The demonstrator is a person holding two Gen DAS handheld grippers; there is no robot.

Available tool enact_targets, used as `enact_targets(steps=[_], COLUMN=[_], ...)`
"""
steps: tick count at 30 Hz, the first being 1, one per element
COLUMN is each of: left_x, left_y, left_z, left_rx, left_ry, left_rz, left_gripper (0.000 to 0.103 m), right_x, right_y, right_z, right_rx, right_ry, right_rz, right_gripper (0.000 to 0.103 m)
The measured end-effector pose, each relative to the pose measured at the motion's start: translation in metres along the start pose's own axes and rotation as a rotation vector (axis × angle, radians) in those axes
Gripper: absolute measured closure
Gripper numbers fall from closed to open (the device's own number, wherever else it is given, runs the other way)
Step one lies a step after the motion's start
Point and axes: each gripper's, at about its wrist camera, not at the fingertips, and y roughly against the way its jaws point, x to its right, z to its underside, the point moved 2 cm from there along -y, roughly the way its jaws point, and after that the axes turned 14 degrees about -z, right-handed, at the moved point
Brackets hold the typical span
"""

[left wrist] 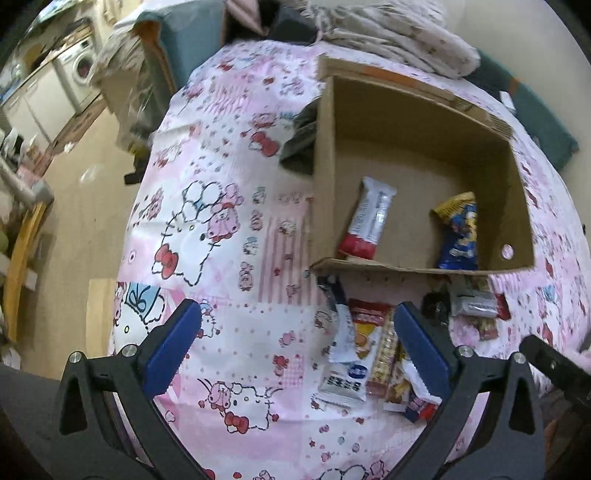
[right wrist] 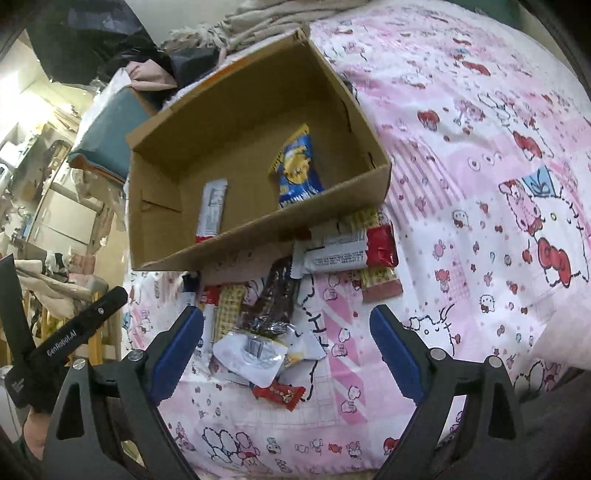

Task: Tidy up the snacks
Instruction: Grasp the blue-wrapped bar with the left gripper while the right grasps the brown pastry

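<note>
Two snacks already lie inside the cardboard box [left wrist: 417, 162], which serves as the landmark on a bed covered by a pink cartoon-print sheet [left wrist: 236, 229]. Left of the box, past the sheet's edge, lie a tan floor and a washing machine [left wrist: 83, 68]; behind the box sit rumpled blankets [left wrist: 399, 26] and a teal cushion [left wrist: 184, 40].

Inside the box, a white-and-red bar [left wrist: 367, 218] lies toward its left wall and a blue-and-yellow packet [left wrist: 458, 232] toward its right wall, the two apart from each other. Just in front of the box's near wall, a loose pile of snack wrappers [right wrist: 266, 317] spreads over the sheet: a white pouch [right wrist: 251, 356], a red wrapper [right wrist: 280, 393] nearest the camera, and a white-and-red bar [right wrist: 351, 251] tucked against the box front.

The left gripper [left wrist: 295, 343] has its jaws spread wide and holds nothing; its right blue pad [left wrist: 421, 347] sits at the edge of the wrapper pile, though whether it touches is unclear. The right gripper [right wrist: 286, 350] is likewise spread wide and empty, with the white pouch lying between its fingers.

Left of the box, the sheet runs bare to the bed's edge; right of the box, it stretches wide and uncluttered. The box front crowds the pile on its far side.
</note>
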Motion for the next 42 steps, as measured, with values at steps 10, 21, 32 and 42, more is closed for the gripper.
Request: enact_targets(steps=[10,21,32,42], left_x=[0.014,0.032,0.005,0.001], left_y=[-0.054,-0.079,-0.009,-0.012], left_z=[0.014,0.016,0.029,0.033], left_rx=[-0.169,-0.286,-0.242,-0.235], left_ry=[-0.007,-0.026,-0.014,0.004], left_rz=[0.031,0.085,0.160,0.141], left_gripper=[0.029,0.093,0.093,0.093], right_x=[0.007,0.013,0.018,0.012], right_y=[-0.007,-0.009,-0.026,-0.106], right_z=[-0.002,-0.001,-0.003,-0.005], right_rx=[-0.007,-0.013,-0.092,-0.313], right_ry=[-0.047,-0.054,-0.134,-0.153], right_rz=[0.003,0.031,-0.073,0.029], right_gripper=[0.009,0.009,0.010,0.018])
